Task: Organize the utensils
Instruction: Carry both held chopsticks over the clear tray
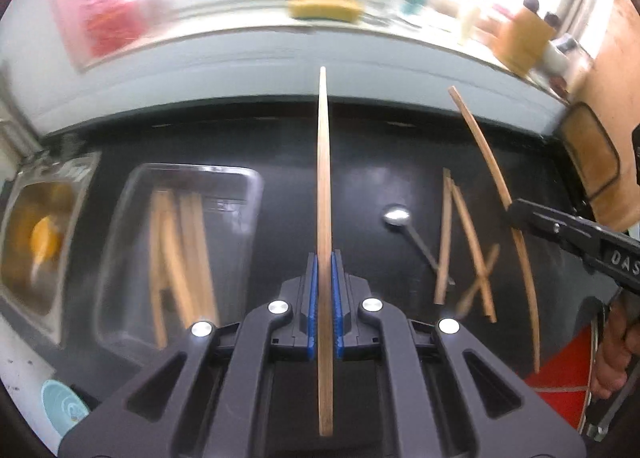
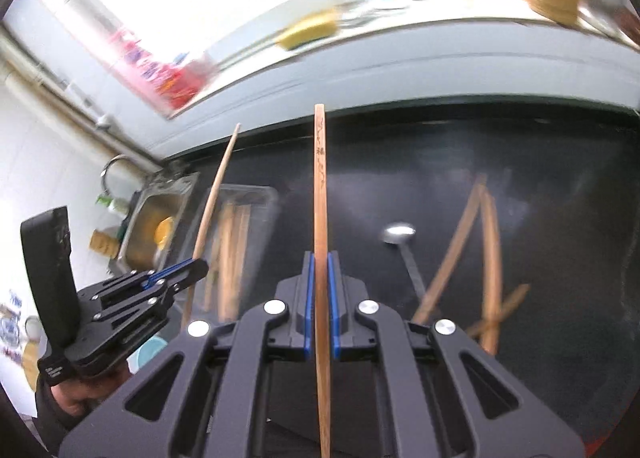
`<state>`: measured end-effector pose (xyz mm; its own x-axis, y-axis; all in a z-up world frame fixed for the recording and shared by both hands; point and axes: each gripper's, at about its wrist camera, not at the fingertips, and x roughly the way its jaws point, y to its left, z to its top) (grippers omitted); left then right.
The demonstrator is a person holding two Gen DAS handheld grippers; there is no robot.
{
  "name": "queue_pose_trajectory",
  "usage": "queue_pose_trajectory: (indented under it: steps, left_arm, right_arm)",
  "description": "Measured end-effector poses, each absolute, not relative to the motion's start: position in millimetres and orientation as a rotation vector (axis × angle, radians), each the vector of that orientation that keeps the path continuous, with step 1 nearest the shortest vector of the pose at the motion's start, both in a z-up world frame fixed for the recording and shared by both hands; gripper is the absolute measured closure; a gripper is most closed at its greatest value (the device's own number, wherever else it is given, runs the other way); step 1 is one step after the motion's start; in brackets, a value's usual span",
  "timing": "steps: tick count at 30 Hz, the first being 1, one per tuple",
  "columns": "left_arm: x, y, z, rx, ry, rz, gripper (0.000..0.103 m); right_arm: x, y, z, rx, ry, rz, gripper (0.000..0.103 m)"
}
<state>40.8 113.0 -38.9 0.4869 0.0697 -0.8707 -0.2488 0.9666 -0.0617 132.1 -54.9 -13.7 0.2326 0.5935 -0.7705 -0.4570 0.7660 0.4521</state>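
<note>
My left gripper [image 1: 325, 270] is shut on a wooden chopstick [image 1: 324, 161] held above the black counter; it also shows in the right wrist view [image 2: 200, 264] with its chopstick [image 2: 216, 189]. My right gripper [image 2: 319, 270] is shut on another chopstick [image 2: 320, 185] with engraved marks; it also shows in the left wrist view [image 1: 516, 213] with its chopstick [image 1: 484, 145]. A clear plastic tray [image 1: 240, 177] at the left holds several chopsticks [image 1: 180, 250]. Loose chopsticks [image 1: 464, 242] and a metal spoon [image 1: 397, 214] lie on the counter at the right.
A steel sink [image 1: 24, 258] with a yellow item is at the far left. A light blue bowl [image 1: 62, 406] sits near the front left. A wooden board [image 1: 592, 161] is at the right edge. A yellow sponge [image 1: 324, 9] and a knife block [image 1: 524, 37] stand on the back ledge.
</note>
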Motion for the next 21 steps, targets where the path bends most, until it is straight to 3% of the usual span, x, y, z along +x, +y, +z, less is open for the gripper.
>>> queue_pose_trajectory:
  steps: [10,21]
  left_arm:
    - [9,221,-28,-0.255,1.035,0.31,0.097]
    - [-2,292,-86,-0.427,1.148,0.306,0.097]
  right_arm:
    - [107,90,-15,0.124,1.171,0.874,0.096]
    - [115,176,-74,0.134,1.284,0.813,0.096]
